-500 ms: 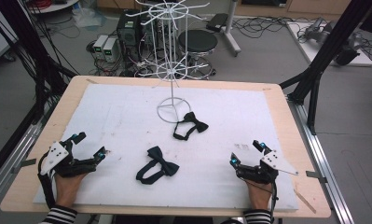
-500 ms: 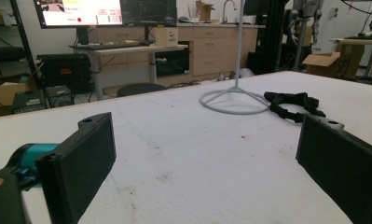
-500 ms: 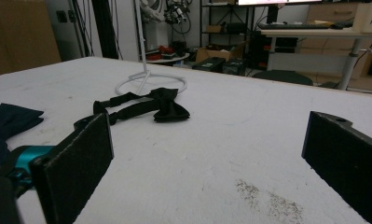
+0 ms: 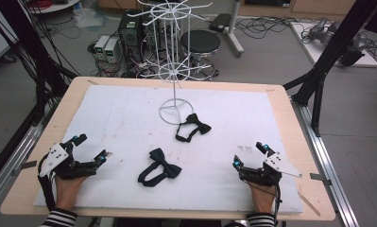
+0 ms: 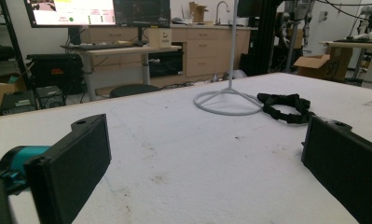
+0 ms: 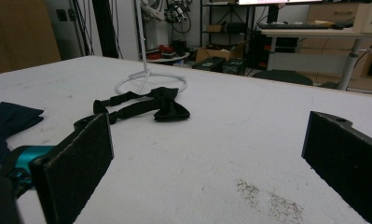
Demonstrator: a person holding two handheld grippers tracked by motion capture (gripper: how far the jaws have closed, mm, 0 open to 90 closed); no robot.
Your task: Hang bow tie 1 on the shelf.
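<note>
Two black bow ties lie on the white mat (image 4: 120,123). The nearer bow tie (image 4: 160,166) (image 6: 11,119) is at the front middle, between my two grippers. Beside the base ring of the white wire rack (image 4: 174,111) (image 5: 228,100) (image 6: 148,81) lies the farther bow tie (image 4: 193,126) (image 5: 286,106) (image 6: 151,106). My left gripper (image 4: 90,147) (image 5: 207,135) rests on the mat at the front left, open and with nothing between its jaws. At the front right my right gripper (image 4: 249,154) (image 6: 207,135) also rests open and holds nothing. Each is apart from both ties.
The mat covers a wooden table (image 4: 297,142) with black frame posts at its sides. The rack's wire arms (image 4: 169,14) spread high over the table's far edge. Behind the table are a stool (image 4: 200,42), computer boxes and cables on the floor.
</note>
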